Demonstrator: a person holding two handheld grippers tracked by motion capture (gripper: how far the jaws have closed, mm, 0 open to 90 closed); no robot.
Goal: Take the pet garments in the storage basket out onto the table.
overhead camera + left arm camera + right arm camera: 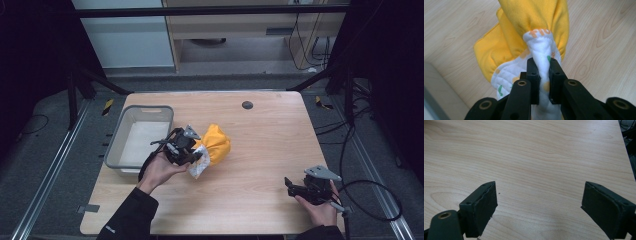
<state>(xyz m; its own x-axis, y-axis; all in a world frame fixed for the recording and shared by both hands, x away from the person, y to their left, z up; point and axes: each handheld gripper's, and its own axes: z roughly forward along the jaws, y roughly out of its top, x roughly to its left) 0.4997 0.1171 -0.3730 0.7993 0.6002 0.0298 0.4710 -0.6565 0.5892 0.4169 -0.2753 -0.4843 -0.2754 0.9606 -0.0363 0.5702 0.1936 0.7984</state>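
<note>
A yellow cloth (217,142) with a white patterned lining lies bunched on the wooden table (260,150), just right of the grey bin. My left gripper (196,156) is shut on a twisted fold of its white lining (541,53), with the yellow part (534,17) bulging beyond the jaws. My right gripper (289,186) is near the table's front right corner, held in a hand, open wide over bare wood (539,170) with nothing between its fingers.
A grey plastic bin (136,142) stands at the table's left edge, close beside the left hand. A small dark round disc (247,105) sits near the far edge. Cables (370,200) trail off the right side by the right gripper.
</note>
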